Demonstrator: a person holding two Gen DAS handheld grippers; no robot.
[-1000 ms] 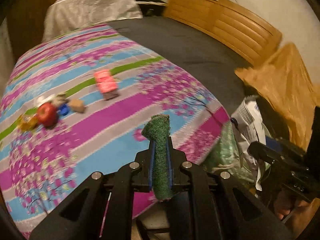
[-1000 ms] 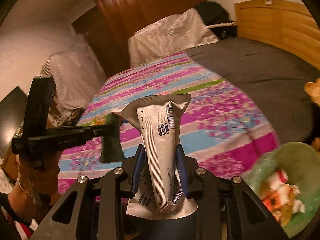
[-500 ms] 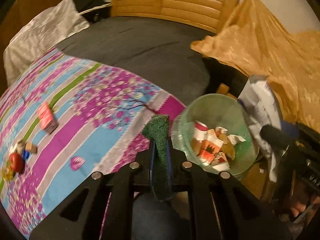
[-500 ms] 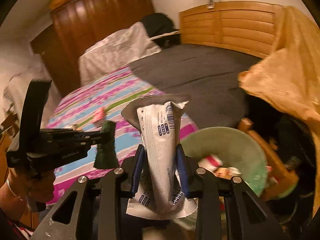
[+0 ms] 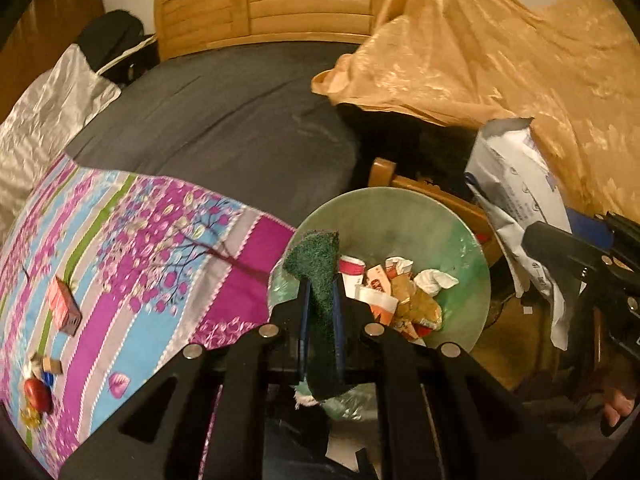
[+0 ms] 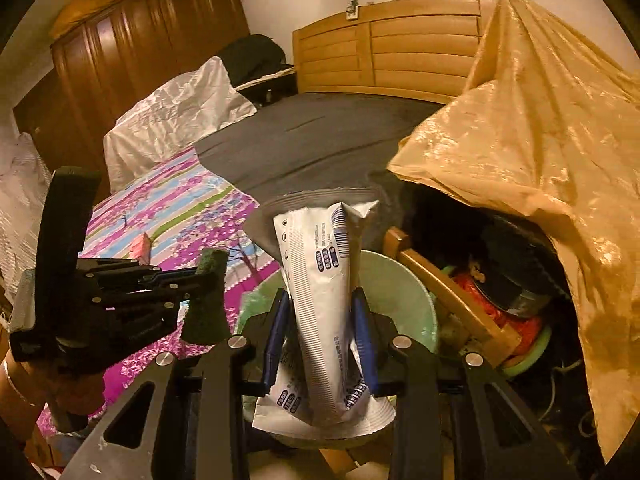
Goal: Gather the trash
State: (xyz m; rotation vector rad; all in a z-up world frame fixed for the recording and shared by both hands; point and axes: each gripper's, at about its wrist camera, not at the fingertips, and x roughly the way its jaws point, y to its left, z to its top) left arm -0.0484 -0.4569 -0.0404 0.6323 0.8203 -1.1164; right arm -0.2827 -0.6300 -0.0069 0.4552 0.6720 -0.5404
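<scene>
Your L gripper (image 5: 320, 304) clamped green scrub pad (image 5: 316, 264), R gripper (image 6: 320, 340) clamped white pouch (image 6: 320, 280); green bin (image 5: 460, 240) held crumpled wrappers (image 5: 400, 296).

Left tool (image 5: 320, 304): jaws fully closed, clamping a dark green scouring pad (image 5: 318, 280) that stands up between the blue pads; tool pitched steeply downward. In the right wrist view the same tool (image 6: 200, 280) points sideways to the right, carried by the person's left hand (image 6: 60, 384), bracelet at the wrist.

Right tool (image 6: 320, 320): jaws part-closed, pressing a white wrapper (image 6: 320, 280) from both sides; pitched downward, less steeply. Right hand only partly visible at the frame edge.
</scene>
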